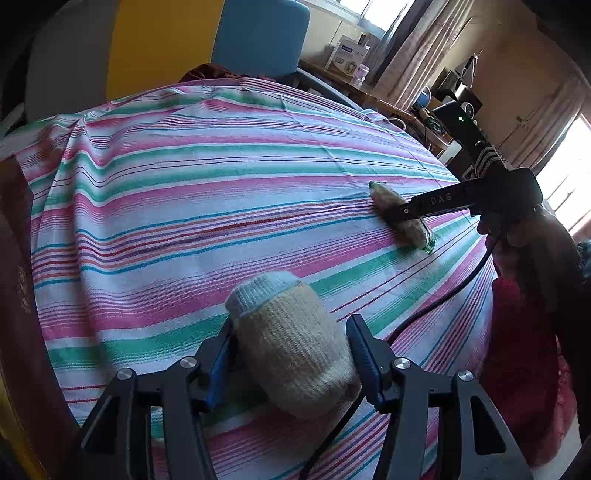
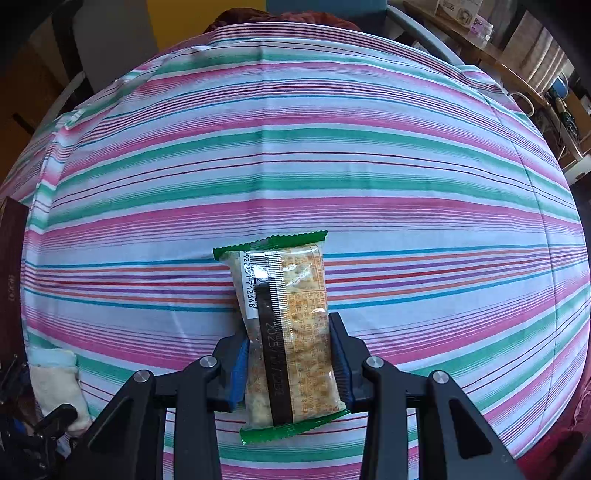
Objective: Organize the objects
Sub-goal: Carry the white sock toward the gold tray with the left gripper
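Observation:
My left gripper [image 1: 291, 343] is closed around a cream knitted sock with a light blue toe [image 1: 291, 339], which lies on the striped cloth [image 1: 184, 192]. My right gripper [image 2: 290, 354] is shut on a clear snack pack with green ends [image 2: 286, 325], lengthwise between its jaws on the cloth [image 2: 295, 147]. In the left wrist view the right gripper [image 1: 402, 214] shows at the right with the snack pack [image 1: 384, 195] in it. In the right wrist view the sock [image 2: 55, 384] shows at the lower left.
The pink, green and white striped cloth covers the whole table. A dark brown object [image 2: 11, 258] lies at its left edge. A cable [image 1: 443, 295] runs across the cloth. Chairs [image 1: 258, 33] and a cluttered desk [image 1: 369, 88] stand beyond the far edge.

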`<state>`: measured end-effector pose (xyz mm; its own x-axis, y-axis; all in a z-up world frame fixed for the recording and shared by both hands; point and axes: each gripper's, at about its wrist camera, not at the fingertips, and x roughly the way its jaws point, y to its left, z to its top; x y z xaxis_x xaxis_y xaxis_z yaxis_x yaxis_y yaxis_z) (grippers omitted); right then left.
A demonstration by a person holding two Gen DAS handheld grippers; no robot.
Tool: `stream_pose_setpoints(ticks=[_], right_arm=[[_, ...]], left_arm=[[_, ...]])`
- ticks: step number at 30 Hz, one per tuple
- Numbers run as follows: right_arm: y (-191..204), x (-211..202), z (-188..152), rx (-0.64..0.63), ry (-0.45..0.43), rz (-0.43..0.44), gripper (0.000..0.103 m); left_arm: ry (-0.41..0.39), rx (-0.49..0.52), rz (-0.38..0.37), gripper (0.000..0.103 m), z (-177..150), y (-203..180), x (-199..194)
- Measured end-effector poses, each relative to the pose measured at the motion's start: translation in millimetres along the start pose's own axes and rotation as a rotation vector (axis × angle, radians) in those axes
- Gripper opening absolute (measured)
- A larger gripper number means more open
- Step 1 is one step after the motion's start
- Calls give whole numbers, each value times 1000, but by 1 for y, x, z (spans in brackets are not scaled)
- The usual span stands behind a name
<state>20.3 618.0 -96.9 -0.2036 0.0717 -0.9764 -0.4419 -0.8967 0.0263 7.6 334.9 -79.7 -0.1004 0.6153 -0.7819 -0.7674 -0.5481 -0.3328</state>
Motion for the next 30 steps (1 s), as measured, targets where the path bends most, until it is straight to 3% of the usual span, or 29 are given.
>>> stream_pose_setpoints(ticks=[3, 8, 17, 30], right_arm=[[29, -1, -10, -31, -11, 38, 38], [62, -2, -26, -102, -46, -8, 40], [55, 2, -32, -97, -83, -2, 41], [71, 5, -31, -115, -104, -24, 39]], left_arm=[[-18, 15, 30, 56, -3, -1, -6], [-39, 18, 78, 56, -10, 3, -16], [-96, 26, 202, 55, -22, 9, -40], [-174, 0, 244, 54, -25, 12, -73]])
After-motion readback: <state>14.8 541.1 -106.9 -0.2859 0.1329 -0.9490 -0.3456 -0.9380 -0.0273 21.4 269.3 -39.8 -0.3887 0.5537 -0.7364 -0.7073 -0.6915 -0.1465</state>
